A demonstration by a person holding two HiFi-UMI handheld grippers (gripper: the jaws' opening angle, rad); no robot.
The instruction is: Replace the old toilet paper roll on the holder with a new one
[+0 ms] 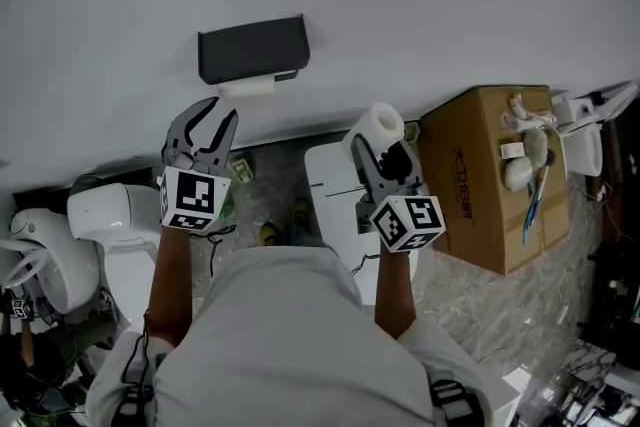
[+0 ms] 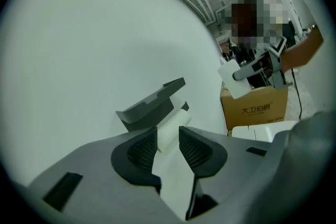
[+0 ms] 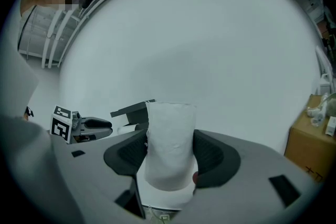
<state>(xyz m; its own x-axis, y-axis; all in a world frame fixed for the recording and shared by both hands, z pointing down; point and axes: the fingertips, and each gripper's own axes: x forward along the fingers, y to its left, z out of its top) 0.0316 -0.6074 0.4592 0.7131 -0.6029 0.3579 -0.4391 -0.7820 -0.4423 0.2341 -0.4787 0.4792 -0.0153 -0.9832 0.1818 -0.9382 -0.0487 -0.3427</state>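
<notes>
**Left gripper** [image 2: 168, 145]: the fingers [image 2: 140, 150] are spread and nothing is pinched. In the left gripper view, the old toilet paper roll [image 2: 171, 127] lies in line with the gap, beyond the fingertips and clear of both pads. It sits under the dark grey wall-mounted holder [image 2: 151, 103], which is above and ahead of the fingertips. In the head view, the left gripper [image 1: 220, 113] points up at the holder [image 1: 252, 50]. The old toilet paper roll [image 1: 247, 87] is just past its fingertips.

**Right gripper** [image 3: 169, 153]: the fingers [image 3: 214, 156] are clamped on the new toilet paper roll [image 3: 168, 134]. One pad presses on each side, and the roll stands up past the fingertips. In the head view, the new toilet paper roll [image 1: 386, 125] juts out ahead of the right gripper [image 1: 383, 151], to the right of the holder and apart from it.

**Surroundings:** a cardboard box [image 1: 490, 177] stands to the right of the right fingers. A white toilet [image 1: 100, 213] stands below and left of the left fingers.
</notes>
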